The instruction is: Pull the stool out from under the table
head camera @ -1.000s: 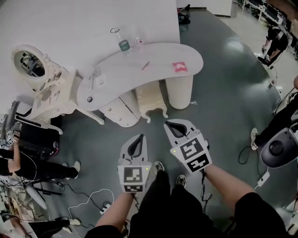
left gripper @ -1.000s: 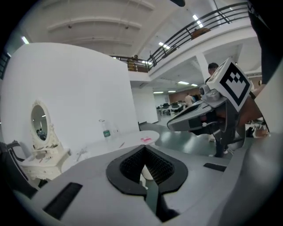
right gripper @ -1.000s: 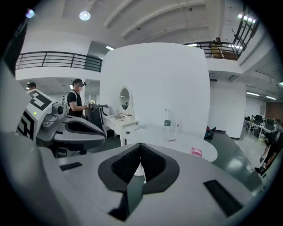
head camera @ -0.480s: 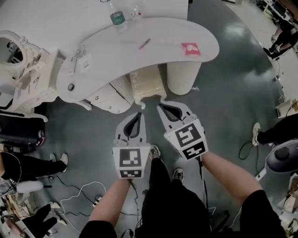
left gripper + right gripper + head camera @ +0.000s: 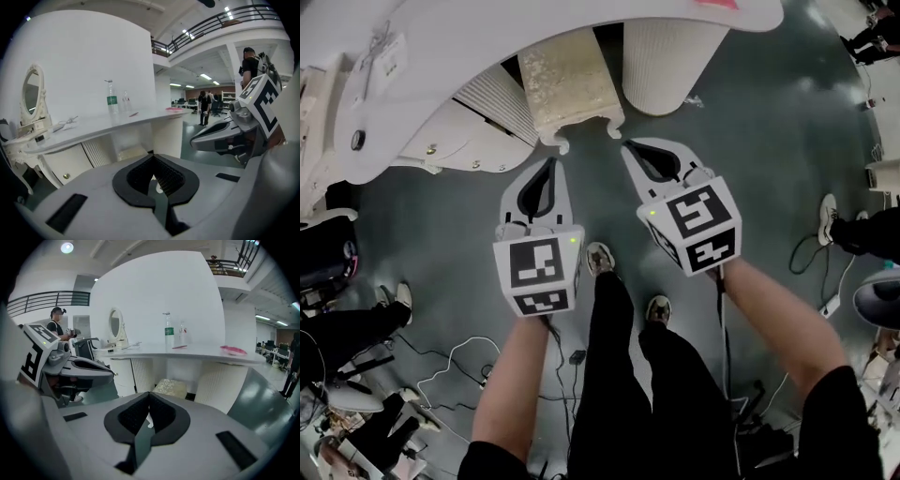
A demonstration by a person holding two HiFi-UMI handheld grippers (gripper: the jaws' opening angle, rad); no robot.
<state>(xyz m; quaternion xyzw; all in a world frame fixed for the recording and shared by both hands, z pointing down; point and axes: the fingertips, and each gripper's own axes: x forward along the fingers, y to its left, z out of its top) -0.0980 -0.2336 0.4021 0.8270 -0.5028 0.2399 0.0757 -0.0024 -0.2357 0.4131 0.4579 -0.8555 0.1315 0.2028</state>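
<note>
Task entry, pull not yet begun: cream cushioned stool with carved white legs (image 5: 570, 86) tucked under white curved table (image 5: 441, 56), just ahead of my left gripper (image 5: 549, 169) and right gripper (image 5: 630, 152), both pressed together, empty.

The stool (image 5: 570, 86) stands half under the tabletop (image 5: 441, 66), with a drawer unit (image 5: 487, 103) to its left and a pedestal (image 5: 670, 56) to its right. The left gripper (image 5: 551, 164) and right gripper (image 5: 630, 148) hang just before it, side by side.

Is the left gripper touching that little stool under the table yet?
Apart. The right gripper view shows the left gripper ending short of the stool, a clear gap between.
</note>
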